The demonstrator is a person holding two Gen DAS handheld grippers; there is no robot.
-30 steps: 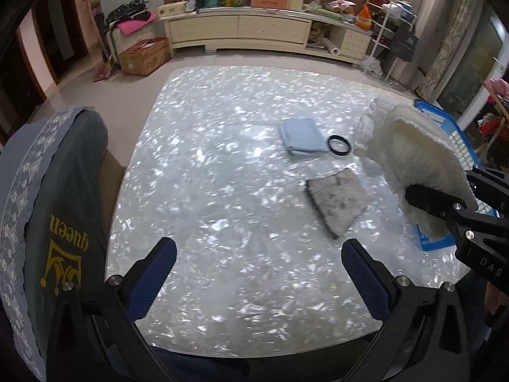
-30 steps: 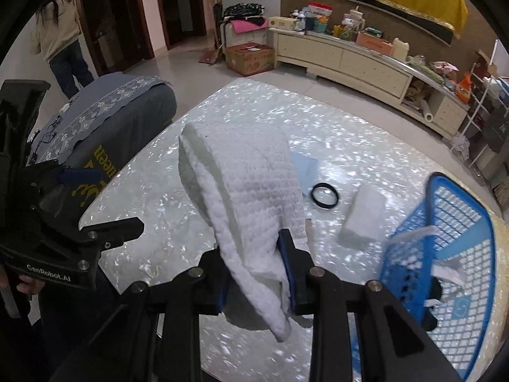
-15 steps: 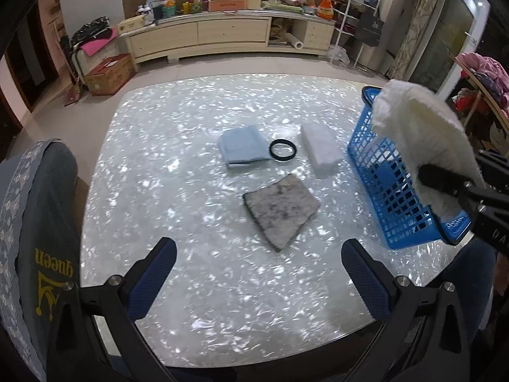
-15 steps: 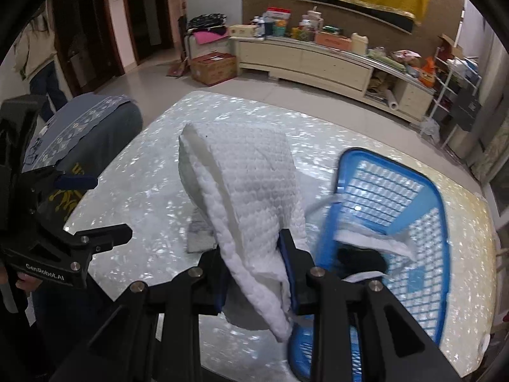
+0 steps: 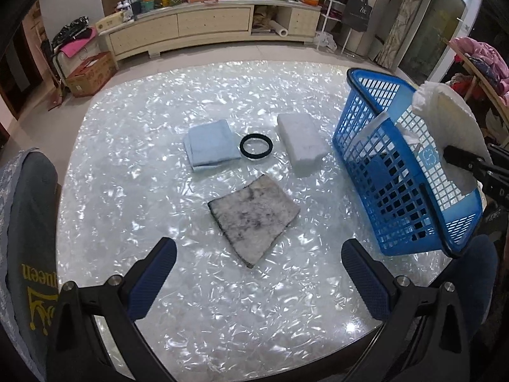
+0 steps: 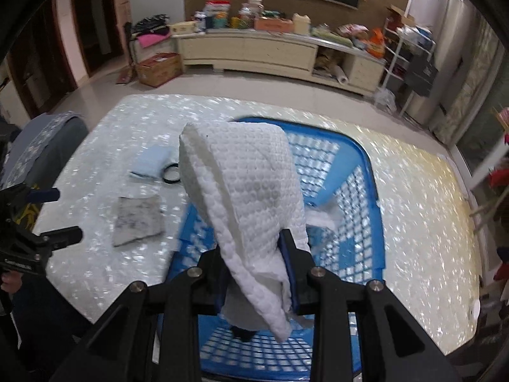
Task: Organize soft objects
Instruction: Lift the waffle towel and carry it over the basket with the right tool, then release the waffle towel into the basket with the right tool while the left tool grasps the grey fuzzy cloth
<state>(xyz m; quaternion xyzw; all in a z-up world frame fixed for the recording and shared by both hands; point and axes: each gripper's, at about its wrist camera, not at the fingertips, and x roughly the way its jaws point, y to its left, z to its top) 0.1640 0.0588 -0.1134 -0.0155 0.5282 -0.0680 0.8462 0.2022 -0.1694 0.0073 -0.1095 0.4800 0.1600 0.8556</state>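
Observation:
My right gripper (image 6: pixel 256 251) is shut on a white waffle-weave cloth (image 6: pixel 245 191) and holds it over the blue basket (image 6: pixel 366 172); the cloth also shows in the left wrist view (image 5: pixel 451 121) above the basket (image 5: pixel 397 191). The basket holds some white items. My left gripper (image 5: pixel 259 273) is open and empty above the table's front edge. On the table lie a grey mottled cloth (image 5: pixel 254 216), a folded light-blue cloth (image 5: pixel 211 145) and a white foam block (image 5: pixel 300 141).
A black ring (image 5: pixel 256 146) lies between the blue cloth and the foam block. A chair back with a grey "queen" cover (image 5: pixel 25 238) stands at the table's left. A long cabinet (image 5: pixel 206 28) with clutter lines the far wall.
My right gripper has carried the white cloth rightwards from over the table to over the blue basket. The left gripper's view has swung right, bringing the basket into sight.

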